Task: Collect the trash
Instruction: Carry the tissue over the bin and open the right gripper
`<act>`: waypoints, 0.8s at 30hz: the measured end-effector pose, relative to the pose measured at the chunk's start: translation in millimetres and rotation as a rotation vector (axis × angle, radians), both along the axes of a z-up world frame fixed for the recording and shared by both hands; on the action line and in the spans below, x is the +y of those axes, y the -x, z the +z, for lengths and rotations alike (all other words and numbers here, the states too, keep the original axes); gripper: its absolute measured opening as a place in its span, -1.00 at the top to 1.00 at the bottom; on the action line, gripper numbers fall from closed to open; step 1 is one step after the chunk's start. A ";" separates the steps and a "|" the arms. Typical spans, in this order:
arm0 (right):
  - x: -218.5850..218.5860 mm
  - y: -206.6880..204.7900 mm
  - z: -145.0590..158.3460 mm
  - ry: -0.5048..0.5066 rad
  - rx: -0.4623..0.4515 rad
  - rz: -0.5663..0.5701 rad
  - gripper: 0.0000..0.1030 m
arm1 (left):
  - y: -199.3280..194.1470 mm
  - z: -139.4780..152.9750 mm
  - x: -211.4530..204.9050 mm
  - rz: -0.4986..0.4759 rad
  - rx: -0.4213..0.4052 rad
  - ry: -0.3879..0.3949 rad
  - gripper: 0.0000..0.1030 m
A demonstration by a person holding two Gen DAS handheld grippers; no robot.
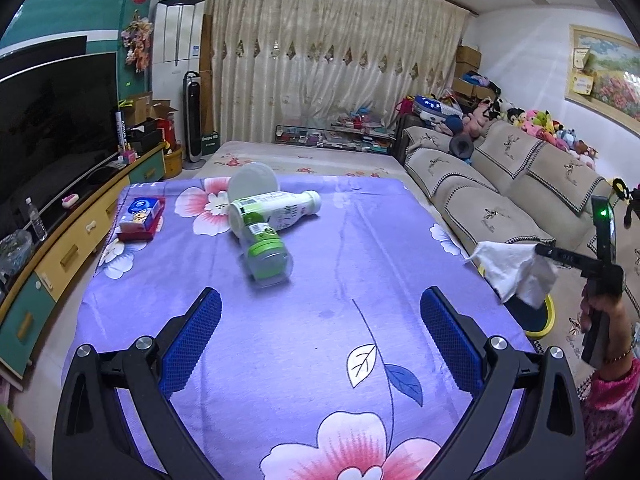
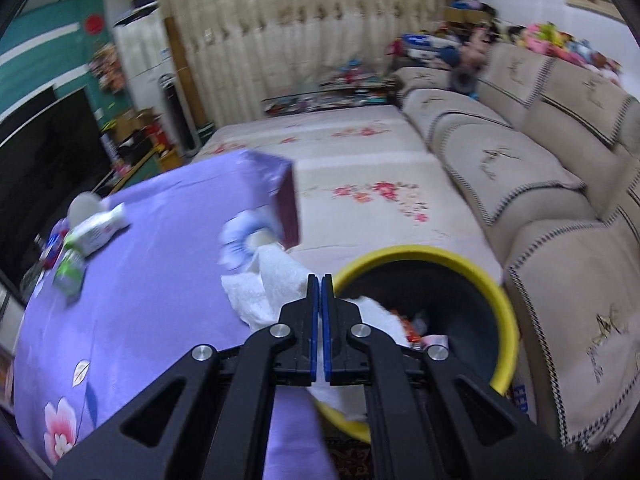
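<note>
purple floral cloth covers the tabletop, with a tv stand along its left side and a sofa off to the right. going left to right in the left wrist view: a small box sits near the far left corner, two bottles lie on their sides touching each other mid-table, and the left claw hangs over bare cloth with its pads wide apart and nothing between them. at the right edge the right claw is clamped on a crumpled tissue, pads pressed together on a fold of it.

the step in hand looks like carrying the tissue to the bin, which stands just beside the tabletop, by the sofa, with wrappers already inside. to do it well, bring the claw fully over the black opening before letting go; the tissue hangs on the table side of the yellow rim, so an early release could drop it on the cloth or floor.

the tissue has no firm long axis; its loose bulk trails left of the claw, toward the tabletop. the white bottle's neck points right and away, the clear one's base points toward the left claw.
</note>
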State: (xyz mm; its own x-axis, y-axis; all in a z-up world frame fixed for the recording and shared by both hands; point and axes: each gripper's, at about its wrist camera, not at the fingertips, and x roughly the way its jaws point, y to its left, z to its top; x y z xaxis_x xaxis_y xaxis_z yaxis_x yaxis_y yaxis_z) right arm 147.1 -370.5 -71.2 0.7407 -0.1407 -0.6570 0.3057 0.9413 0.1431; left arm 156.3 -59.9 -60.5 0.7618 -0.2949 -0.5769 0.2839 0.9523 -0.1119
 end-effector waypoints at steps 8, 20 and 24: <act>-56.2 17.8 11.1 0.010 -0.033 -0.126 0.97 | -7.8 -1.3 -13.3 -0.026 0.012 -0.011 -0.90; -90.3 2.3 -36.2 -0.025 0.060 -0.230 0.42 | -15.3 -4.9 -16.9 -0.024 0.027 -0.026 -0.90; -83.4 6.1 -36.9 -0.026 0.053 -0.224 0.39 | -19.6 -7.7 -19.5 -0.023 0.039 -0.030 -0.90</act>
